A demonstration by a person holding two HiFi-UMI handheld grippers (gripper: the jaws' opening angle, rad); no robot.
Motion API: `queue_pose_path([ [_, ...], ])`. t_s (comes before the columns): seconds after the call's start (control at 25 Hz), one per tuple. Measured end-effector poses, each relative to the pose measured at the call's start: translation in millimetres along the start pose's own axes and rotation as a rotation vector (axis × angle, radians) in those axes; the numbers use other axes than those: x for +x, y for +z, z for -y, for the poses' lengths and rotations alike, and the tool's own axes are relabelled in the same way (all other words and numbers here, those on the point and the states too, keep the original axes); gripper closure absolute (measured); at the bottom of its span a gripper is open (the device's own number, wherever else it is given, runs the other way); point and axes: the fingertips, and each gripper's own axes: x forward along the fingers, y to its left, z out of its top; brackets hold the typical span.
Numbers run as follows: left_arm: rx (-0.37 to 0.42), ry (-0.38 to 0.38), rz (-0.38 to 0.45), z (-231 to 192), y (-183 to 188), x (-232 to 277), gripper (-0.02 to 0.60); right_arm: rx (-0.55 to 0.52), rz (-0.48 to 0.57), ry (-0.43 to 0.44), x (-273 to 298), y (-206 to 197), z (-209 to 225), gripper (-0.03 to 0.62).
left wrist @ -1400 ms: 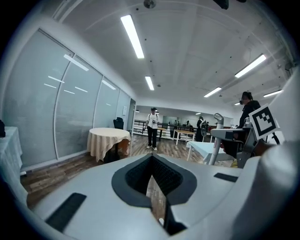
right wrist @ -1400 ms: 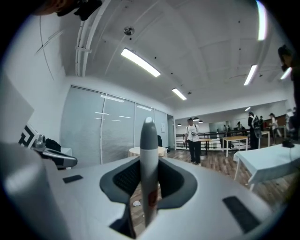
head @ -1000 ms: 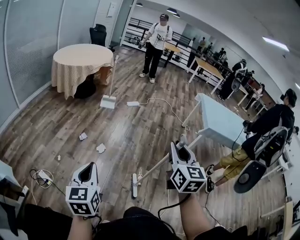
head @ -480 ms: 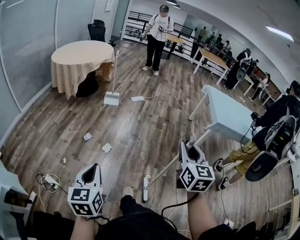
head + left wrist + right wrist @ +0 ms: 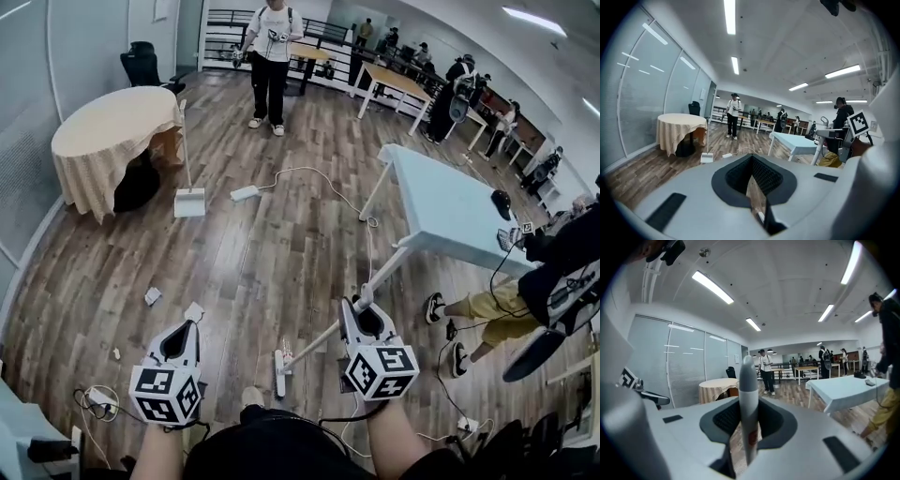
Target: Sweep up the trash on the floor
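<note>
Room: an open office with a wood-plank floor (image 5: 281,244) – desks and people stand at the far side.
Landmark: the broom head (image 5: 279,371) lies on the floor just ahead of the person's knees.
Right gripper (image 5: 357,306): up the slanting handle (image 5: 314,343), to the right of the broom head; the jaws are clenched on that handle, which runs up between them in the right gripper view.
Left gripper (image 5: 189,325): left of the broom head and apart from it; jaws drawn together with nothing between them.
Trash: two crumpled paper scraps (image 5: 194,312) lie left of the broom head and a little beyond it, not touching it; a smaller bit (image 5: 116,353) lies farther left.
Dustpan (image 5: 188,202): well beyond the broom head and to its left, standing on the floor with its long handle upright, beside the round table (image 5: 112,139).
Progress: by my reading hardly begun – the broom is in hand, yet no scrap is gathered and the dustpan is untouched. Left to do: sweep the scraps together, fetch the dustpan, and collect them.
</note>
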Motion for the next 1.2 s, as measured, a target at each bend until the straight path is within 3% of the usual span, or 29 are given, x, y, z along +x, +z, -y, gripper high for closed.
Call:
queue_pose_path([
  [0.24, 0.068, -0.056, -0.014, 28.8, 22.5, 66.9, 0.586, 0.001, -0.014, 0.025, 32.6, -2.5, 23.6, 0.496],
  [0.56, 0.111, -0.132, -0.117, 45.1, 0.9, 118.8, 0.586, -0.017, -0.004, -0.063, 61.4, -12.6, 58.6, 0.496],
  [0.88, 0.127, -0.193, -0.166, 43.3, 4.5, 153.3, 0.586, -0.020, 0.056, -0.121, 82.2, -0.6, 100.0, 0.496],
  [1.2, 0.120, -0.200, -0.203, 38.1, -6.0, 168.0, 0.586, -0.012, -0.020, -0.191, 92.9, -62.5, 141.4, 0.497],
])
